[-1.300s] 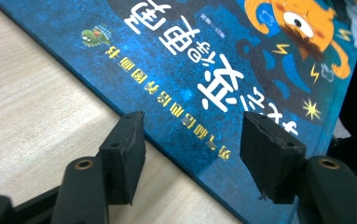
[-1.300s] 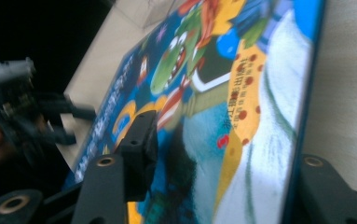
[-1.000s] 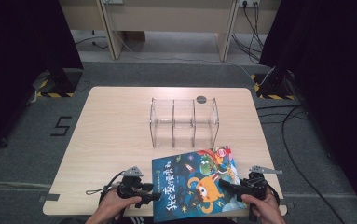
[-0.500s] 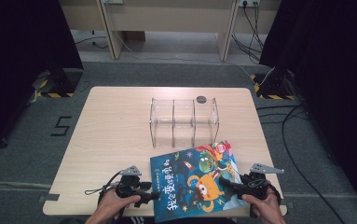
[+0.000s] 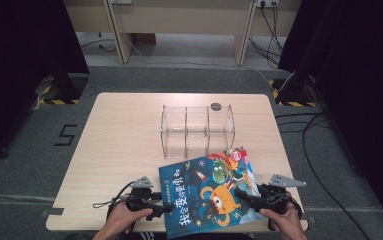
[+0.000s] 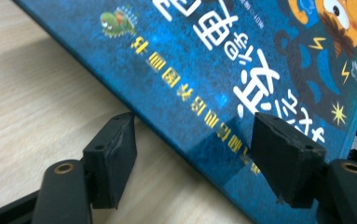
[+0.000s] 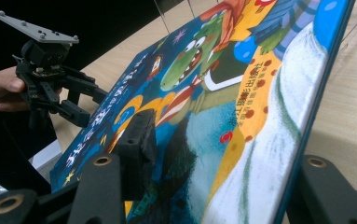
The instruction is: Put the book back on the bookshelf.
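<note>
A blue picture book (image 5: 209, 195) with an orange cartoon creature on its cover sits tilted at the near edge of the table, its far corner by the clear organizer (image 5: 197, 127). My left gripper (image 5: 165, 210) is at the book's left edge. In the left gripper view its jaws (image 6: 195, 158) stand wide apart and straddle that edge of the book (image 6: 213, 70), which casts a shadow on the wood. My right gripper (image 5: 239, 192) is at the right edge. Its jaws (image 7: 232, 154) are spread, one over the cover (image 7: 241, 93), the other under it.
The wooden table (image 5: 124, 140) carries the clear three-bay organizer at its middle and a small dark round disc (image 5: 215, 106) behind it. The left gripper (image 7: 73, 102) and its hand show across the book in the right gripper view. Cables lie on the floor at the right.
The book has shifted slightly, its far corner moving up toward the organizer. Both grippers stay at its near corners.
</note>
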A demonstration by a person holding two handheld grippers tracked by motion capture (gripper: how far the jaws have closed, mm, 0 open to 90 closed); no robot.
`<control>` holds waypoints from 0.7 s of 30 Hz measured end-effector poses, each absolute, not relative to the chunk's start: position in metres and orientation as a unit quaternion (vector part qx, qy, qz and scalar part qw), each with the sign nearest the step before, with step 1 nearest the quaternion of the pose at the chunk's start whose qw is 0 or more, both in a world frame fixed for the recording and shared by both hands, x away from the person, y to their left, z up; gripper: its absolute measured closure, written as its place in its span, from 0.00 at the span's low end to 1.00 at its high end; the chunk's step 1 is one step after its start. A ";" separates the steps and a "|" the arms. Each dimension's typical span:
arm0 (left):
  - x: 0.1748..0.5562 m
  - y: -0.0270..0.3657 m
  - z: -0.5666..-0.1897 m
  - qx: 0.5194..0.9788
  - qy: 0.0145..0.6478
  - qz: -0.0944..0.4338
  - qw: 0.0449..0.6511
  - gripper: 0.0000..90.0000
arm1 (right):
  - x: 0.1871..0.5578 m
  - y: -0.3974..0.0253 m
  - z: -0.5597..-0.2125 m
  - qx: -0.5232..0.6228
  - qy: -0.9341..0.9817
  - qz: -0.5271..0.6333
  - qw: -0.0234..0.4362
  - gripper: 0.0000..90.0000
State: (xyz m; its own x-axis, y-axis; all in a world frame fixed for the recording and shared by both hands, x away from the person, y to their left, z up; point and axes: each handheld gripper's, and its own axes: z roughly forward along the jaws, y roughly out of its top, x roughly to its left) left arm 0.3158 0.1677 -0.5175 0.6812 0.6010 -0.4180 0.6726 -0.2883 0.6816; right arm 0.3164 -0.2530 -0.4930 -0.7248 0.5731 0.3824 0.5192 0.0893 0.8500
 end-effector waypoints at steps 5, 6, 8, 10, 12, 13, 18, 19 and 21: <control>0.322 0.161 -0.518 0.789 0.410 -0.063 0.453 0.29 | 0.316 -0.253 -0.491 0.359 0.738 0.571 0.035 0.53; 0.323 0.161 -0.518 0.785 0.416 -0.068 0.455 0.30 | 0.316 -0.253 -0.491 0.362 0.738 0.569 0.037 0.53; 0.325 0.162 -0.519 0.777 0.425 -0.076 0.458 0.33 | 0.317 -0.255 -0.493 0.369 0.735 0.568 0.033 0.53; 0.327 0.163 -0.519 0.773 0.429 -0.082 0.460 0.37 | 0.318 -0.256 -0.496 0.382 0.732 0.564 0.026 0.52; 0.327 0.163 -0.519 0.774 0.429 -0.077 0.459 0.39 | 0.318 -0.256 -0.499 0.400 0.728 0.557 0.013 0.52; 0.327 0.163 -0.519 0.775 0.429 -0.075 0.457 0.39 | 0.318 -0.256 -0.500 0.406 0.728 0.552 0.011 0.51; 0.326 0.160 -0.519 0.776 0.429 -0.068 0.457 0.41 | 0.322 -0.257 -0.508 0.433 0.729 0.530 -0.002 0.47; 0.326 0.160 -0.518 0.777 0.429 -0.066 0.457 0.41 | 0.322 -0.258 -0.510 0.437 0.728 0.529 -0.007 0.47; 0.325 0.160 -0.518 0.774 0.431 -0.067 0.459 0.42 | 0.324 -0.258 -0.512 0.439 0.726 0.529 -0.013 0.46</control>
State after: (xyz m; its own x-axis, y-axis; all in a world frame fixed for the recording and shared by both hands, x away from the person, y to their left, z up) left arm 0.3254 0.1599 -0.5176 0.6187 0.6060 -0.5000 0.7293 -0.2063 0.6524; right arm 0.3238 -0.2580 -0.5122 -0.6135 0.6245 0.4833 0.6513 0.0541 0.7569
